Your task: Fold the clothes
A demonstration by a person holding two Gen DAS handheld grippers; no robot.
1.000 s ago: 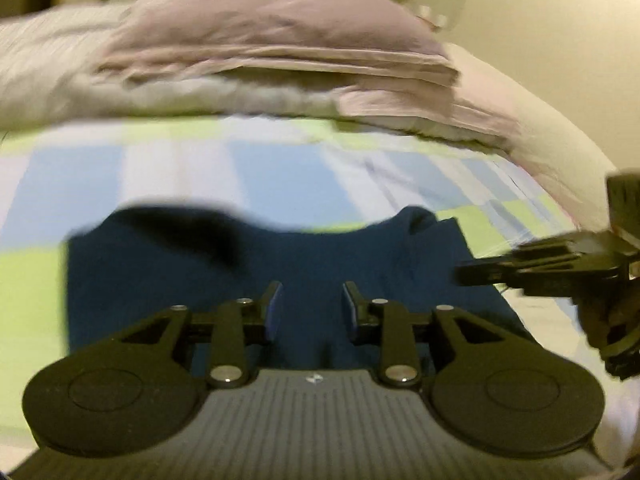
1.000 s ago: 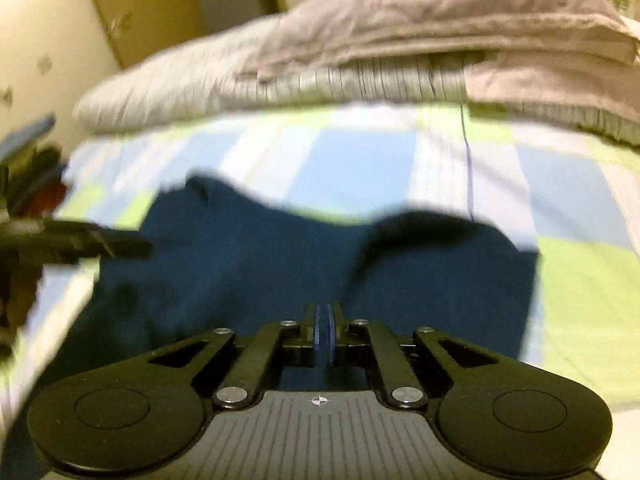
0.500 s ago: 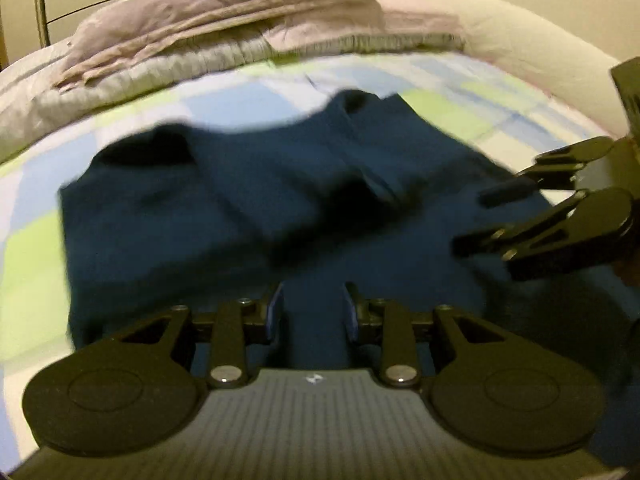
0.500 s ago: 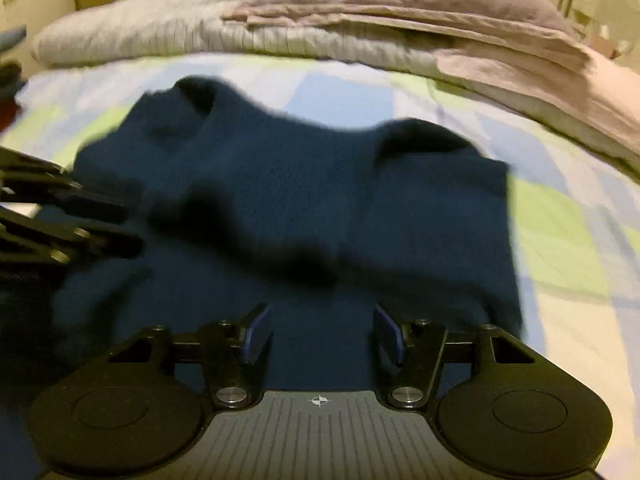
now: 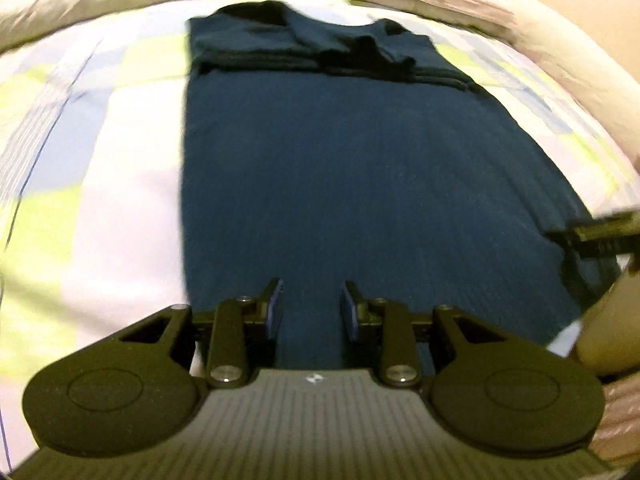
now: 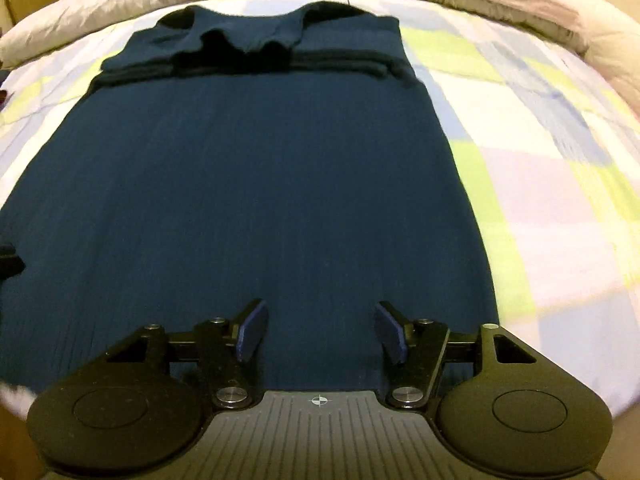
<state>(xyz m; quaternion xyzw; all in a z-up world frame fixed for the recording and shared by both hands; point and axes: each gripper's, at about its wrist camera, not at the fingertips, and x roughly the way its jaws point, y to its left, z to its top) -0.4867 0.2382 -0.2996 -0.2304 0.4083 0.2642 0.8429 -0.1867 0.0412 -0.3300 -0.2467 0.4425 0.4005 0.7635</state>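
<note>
Navy garment (image 6: 256, 184) lies flat on the bed (image 6: 540, 200), far end folded over. Left gripper (image 5: 310, 306) and right gripper (image 6: 320, 330) hover with jaws wide, empty. We grip the near hem evenly, both corners.

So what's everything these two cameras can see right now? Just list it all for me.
dark blue garment: one, navy, spread flat on the bed, its far part folded back over itself into a band.
checked bedsheet: one, pale blue, green and white squares, under and around the garment.
folded bedding: a pile, grey and pinkish, along the far edge of the bed; number of pieces unclear.
left gripper: one, black with blue-padded fingers, open, over the near edge of the garment.
right gripper: one, black with blue-padded fingers, open wider, also over the near edge.
</note>
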